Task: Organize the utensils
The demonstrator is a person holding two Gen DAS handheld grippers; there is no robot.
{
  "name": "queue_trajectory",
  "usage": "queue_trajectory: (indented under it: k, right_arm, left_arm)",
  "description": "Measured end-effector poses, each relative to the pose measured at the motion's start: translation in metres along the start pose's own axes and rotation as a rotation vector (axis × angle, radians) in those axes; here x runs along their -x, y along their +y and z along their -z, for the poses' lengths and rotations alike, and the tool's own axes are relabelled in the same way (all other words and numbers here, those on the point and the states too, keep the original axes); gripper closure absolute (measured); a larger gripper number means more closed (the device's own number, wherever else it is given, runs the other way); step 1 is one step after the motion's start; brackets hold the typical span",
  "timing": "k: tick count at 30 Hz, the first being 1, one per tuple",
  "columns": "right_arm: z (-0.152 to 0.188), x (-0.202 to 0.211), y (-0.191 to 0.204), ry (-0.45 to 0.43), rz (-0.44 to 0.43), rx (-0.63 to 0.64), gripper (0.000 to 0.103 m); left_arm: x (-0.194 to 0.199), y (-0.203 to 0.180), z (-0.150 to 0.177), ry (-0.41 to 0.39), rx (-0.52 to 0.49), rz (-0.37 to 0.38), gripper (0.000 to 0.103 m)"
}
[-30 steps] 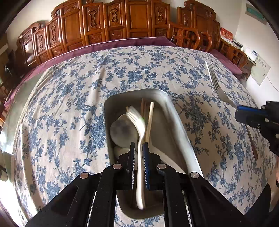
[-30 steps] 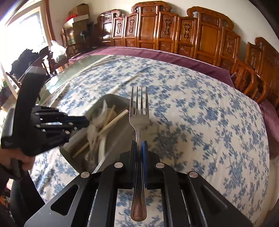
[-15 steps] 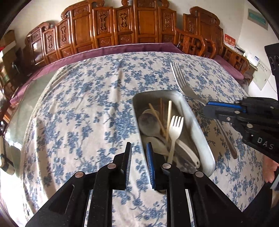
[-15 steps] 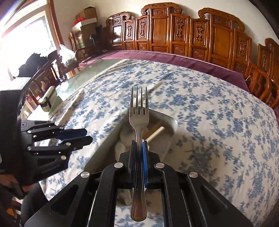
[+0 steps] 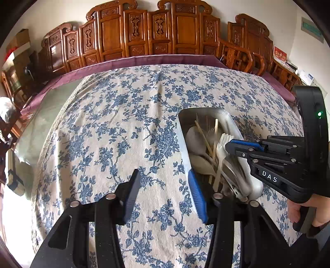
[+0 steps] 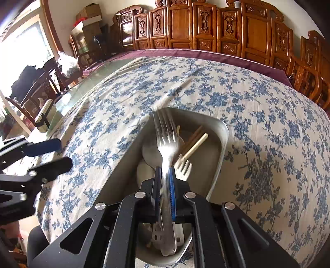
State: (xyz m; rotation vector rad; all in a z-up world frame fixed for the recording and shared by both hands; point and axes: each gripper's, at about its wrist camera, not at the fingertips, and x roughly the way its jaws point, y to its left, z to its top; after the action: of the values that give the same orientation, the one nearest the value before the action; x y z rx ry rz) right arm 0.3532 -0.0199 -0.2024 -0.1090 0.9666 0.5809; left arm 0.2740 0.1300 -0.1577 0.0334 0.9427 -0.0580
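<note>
A blue-flowered cloth (image 5: pixel 127 127) covered the table (image 5: pixel 51 107), with a purple border along its far edge and bare glass at its left edge. Carved wooden chairs (image 5: pixel 165 31) lined the wall beyond. A metal tray (image 6: pixel 218 152) sat on the cloth, holding a white plastic fork (image 6: pixel 183 168), chopsticks (image 6: pixel 196 142) and pale spoons (image 5: pixel 193 136).

The right gripper (image 6: pixel 164 181) hung over the tray, its jaws clamped on a steel fork (image 6: pixel 167 142) whose tines pointed toward the far edge. The left gripper (image 5: pixel 165 189) was beside the tray over bare cloth; its jaws had just been opening and stood apart with nothing between them.

Only the right view showed a bright window (image 6: pixel 20 47) and stacked boxes (image 6: pixel 88 18); only the left showed a hand (image 5: pixel 309 210) on the right gripper's handle and papers (image 5: pixel 280 55) on the right wall.
</note>
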Motion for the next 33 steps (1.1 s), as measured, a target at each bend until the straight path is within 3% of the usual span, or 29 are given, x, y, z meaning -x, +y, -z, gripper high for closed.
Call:
queue_trajectory:
  k: [4, 5, 6, 7, 10, 18, 21, 23, 33]
  right_arm:
    - [0.005, 0.011, -0.006, -0.019, -0.02, -0.019, 0.089]
    - [0.006, 0.017, -0.007, -0.03, -0.018, -0.015, 0.087]
    - [0.007, 0.024, -0.007, -0.039, -0.011, -0.01, 0.085]
    - [0.009, 0.03, -0.007, -0.048, -0.004, -0.008, 0.083]
    - [0.017, 0.057, -0.009, -0.094, 0.015, -0.011, 0.071]
    - [0.053, 0.137, -0.027, -0.211, 0.101, -0.07, 0.02]
    - [0.07, 0.165, -0.034, -0.253, 0.14, -0.092, 0.006]
    - [0.081, 0.179, -0.039, -0.263, 0.162, -0.106, 0.003]
    - [0.134, 0.23, -0.061, -0.287, 0.234, -0.177, 0.003]
  left_arm:
    - [0.01, -0.005, 0.0, -0.011, 0.007, -0.011, 0.045]
    - [0.013, -0.006, 0.0, -0.013, 0.009, -0.017, 0.041]
    - [0.016, -0.008, 0.0, -0.022, 0.009, -0.023, 0.028]
    - [0.021, -0.011, 0.0, -0.038, 0.007, -0.029, 0.022]
    - [0.031, -0.018, 0.002, -0.05, 0.004, -0.029, 0.016]
    - [0.056, -0.051, 0.013, -0.083, -0.004, -0.027, 0.009]
    - [0.068, -0.065, 0.019, -0.107, 0.006, -0.012, 0.008]
    - [0.074, -0.075, 0.024, -0.114, 0.01, 0.006, 0.008]
    - [0.097, -0.116, 0.043, -0.125, 0.026, 0.032, 0.008]
